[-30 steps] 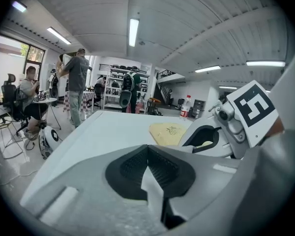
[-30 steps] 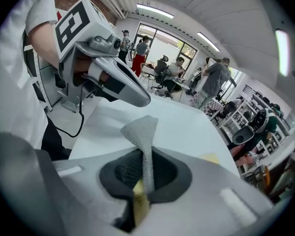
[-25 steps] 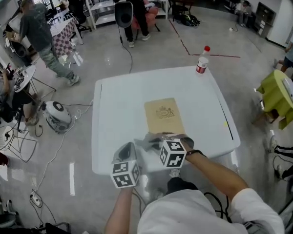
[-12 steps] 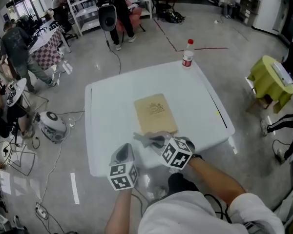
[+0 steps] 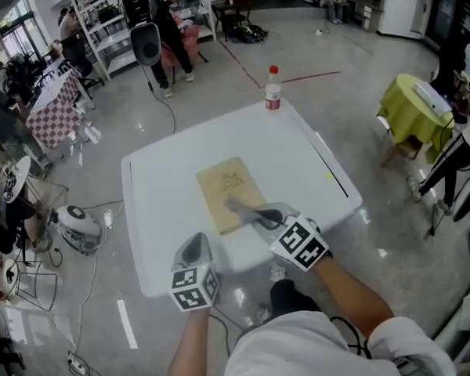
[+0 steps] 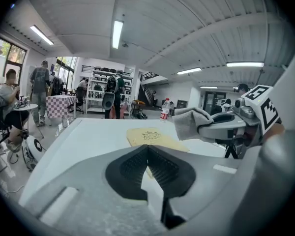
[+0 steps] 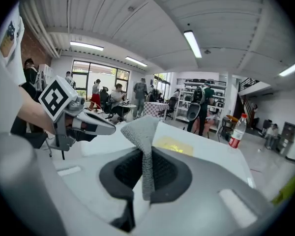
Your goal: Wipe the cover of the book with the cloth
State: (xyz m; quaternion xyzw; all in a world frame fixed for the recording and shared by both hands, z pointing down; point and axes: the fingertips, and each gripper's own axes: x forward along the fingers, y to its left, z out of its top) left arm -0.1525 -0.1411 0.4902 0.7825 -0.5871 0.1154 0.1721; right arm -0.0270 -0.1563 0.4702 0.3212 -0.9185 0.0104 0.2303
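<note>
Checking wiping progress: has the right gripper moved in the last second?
Yes. The right gripper carried the cloth forward, from the near edge of the book onto its cover.

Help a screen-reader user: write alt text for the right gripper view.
The right claw is shut on a grey cloth standing up between its jaws. Beyond, a white table holds a tan book and a bottle; the left claw hovers at left.
</note>
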